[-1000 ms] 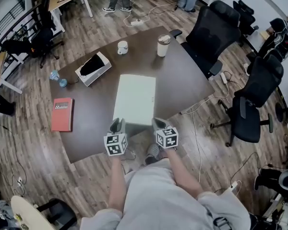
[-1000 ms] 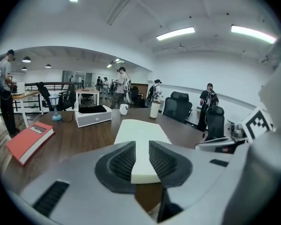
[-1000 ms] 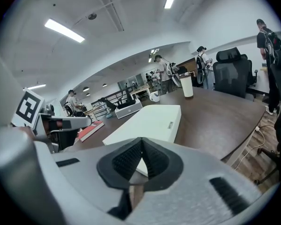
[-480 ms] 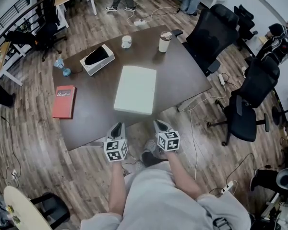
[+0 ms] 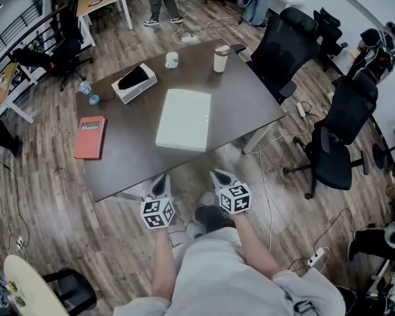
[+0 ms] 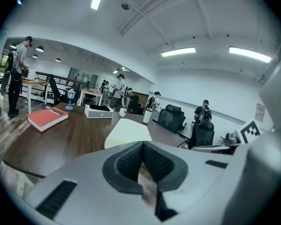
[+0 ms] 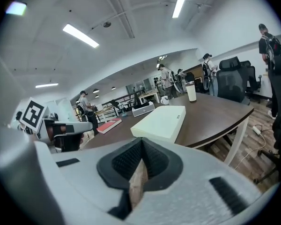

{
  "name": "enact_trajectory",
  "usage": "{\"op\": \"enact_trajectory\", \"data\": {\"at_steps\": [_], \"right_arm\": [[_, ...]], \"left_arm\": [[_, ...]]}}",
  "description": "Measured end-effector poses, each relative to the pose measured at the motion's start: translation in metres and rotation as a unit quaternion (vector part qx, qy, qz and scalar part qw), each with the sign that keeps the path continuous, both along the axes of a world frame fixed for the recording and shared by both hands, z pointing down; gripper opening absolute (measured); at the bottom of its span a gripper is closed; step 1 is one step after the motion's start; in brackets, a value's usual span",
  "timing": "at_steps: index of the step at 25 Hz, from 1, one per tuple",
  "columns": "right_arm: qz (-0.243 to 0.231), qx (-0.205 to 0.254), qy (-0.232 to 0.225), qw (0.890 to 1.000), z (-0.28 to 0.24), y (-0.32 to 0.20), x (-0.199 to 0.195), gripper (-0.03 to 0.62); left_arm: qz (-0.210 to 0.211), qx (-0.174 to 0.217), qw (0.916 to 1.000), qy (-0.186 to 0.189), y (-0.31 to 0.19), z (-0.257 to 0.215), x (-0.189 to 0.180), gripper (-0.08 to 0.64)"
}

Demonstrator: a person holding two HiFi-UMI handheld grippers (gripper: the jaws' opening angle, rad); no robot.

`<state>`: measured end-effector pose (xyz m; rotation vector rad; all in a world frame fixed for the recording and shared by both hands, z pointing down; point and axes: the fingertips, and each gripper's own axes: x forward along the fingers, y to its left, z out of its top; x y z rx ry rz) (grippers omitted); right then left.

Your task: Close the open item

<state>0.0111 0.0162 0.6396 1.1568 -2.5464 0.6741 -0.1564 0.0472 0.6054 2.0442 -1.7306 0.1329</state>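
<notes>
A flat white box point(image 5: 184, 119) lies with its lid down in the middle of the dark brown table point(image 5: 131, 160); it also shows in the left gripper view as the white box point(image 6: 128, 131) and in the right gripper view as the white box point(image 7: 161, 121). My left gripper point(image 5: 161, 180) hangs off the table's near edge, over the floor, its jaws closing until the pads meet, with nothing between them point(image 6: 141, 146). My right gripper point(image 5: 218, 175) is beside it, also short of the table, shut and holding nothing point(image 7: 141, 145).
On the table are a red book point(image 5: 90, 137) at the left, an open small white box with a black inside point(image 5: 133, 83), a mug point(image 5: 172, 60) and a lidded cup point(image 5: 221, 58) at the far edge. Black office chairs point(image 5: 286, 41) stand at the right. A cable runs along the floor.
Both grippers have drawn back from the white box's near edge to beyond the table's edge, toward the person. The box stays put with its lid down.
</notes>
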Motion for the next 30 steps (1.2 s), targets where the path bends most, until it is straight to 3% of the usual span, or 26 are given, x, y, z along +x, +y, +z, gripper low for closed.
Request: {"op": "enact_trajectory", "data": {"at_steps": [12, 30], "right_arm": [[0.015, 0.01, -0.013, 1.0, -0.016, 0.02, 0.003, 0.0], [0.018, 0.023, -0.013, 0.999, -0.026, 0.02, 0.001, 0.0]], "left_arm": [[0.011, 0.019, 0.9998, 0.003, 0.025, -0.012, -0.004, 0.005], [0.023, 0.027, 0.9994, 0.001, 0.022, -0.02, 0.002, 0.005]]}}
